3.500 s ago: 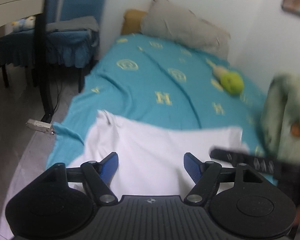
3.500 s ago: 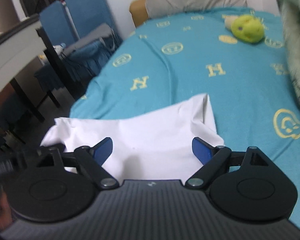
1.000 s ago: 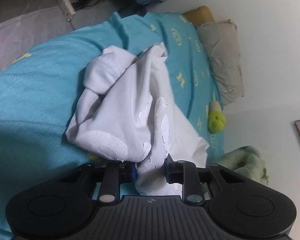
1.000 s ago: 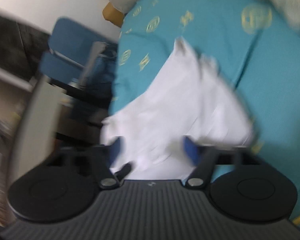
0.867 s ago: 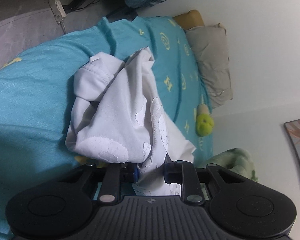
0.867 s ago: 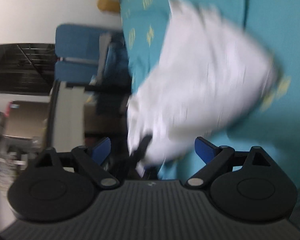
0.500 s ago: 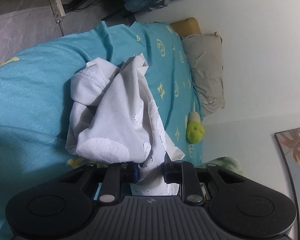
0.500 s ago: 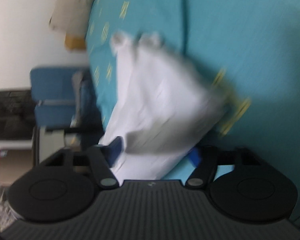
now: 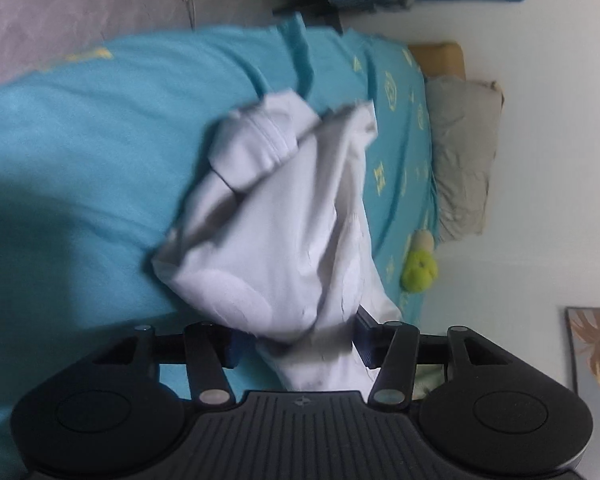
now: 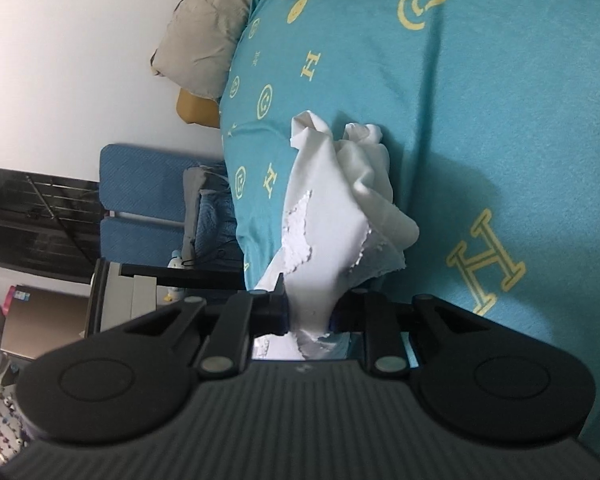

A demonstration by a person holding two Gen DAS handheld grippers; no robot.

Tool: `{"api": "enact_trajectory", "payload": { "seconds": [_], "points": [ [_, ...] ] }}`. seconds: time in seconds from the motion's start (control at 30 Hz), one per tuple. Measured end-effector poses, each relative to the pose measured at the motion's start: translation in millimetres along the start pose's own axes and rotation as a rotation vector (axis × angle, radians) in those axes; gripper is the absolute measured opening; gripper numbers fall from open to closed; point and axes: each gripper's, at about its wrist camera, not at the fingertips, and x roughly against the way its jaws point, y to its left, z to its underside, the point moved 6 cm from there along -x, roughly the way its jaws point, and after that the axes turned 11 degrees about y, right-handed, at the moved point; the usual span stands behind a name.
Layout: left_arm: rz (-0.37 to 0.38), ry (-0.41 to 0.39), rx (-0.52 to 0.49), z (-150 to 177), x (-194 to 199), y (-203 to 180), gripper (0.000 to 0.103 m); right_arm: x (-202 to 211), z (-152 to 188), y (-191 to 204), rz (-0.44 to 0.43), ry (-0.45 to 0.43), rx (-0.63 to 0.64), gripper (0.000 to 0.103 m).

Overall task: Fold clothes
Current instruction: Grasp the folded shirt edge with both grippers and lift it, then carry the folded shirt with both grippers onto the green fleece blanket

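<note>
A crumpled white garment hangs bunched above the turquoise bed cover. Its lower end runs down between the fingers of my left gripper, whose jaws stand apart, so the cloth lies loosely in the gap. In the right wrist view the same white garment trails from my right gripper, which is shut on a gathered part of it. Its far end is knotted into folds over the bed cover. Both views are rolled sideways.
A grey pillow and a green plush toy lie at the head of the bed by the white wall. Blue chairs and a dark desk stand beside the bed. A framed picture hangs on the wall.
My left gripper's jaws have spread from a tight pinch on the garment. The right gripper, open half a second ago, has shut on the cloth, and its view has steadied.
</note>
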Motion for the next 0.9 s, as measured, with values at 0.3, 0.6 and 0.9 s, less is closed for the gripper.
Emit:
{"api": "enact_trajectory", "payload": {
  "seconds": [0.3,0.6,0.9],
  "points": [
    [0.064,-0.069,-0.106,6,26,-19,0.026,17,19,13,0.073,-0.018,0.083,0.020],
    [0.157,-0.044,-0.234,70,82,-91,0.023,100,42,53,0.014,-0.065,0.082,0.020],
    [0.161,0.059,-0.361,150,59,-232,0.023,214,0,93,-0.080,-0.136,0.107,0.020]
  ]
}}
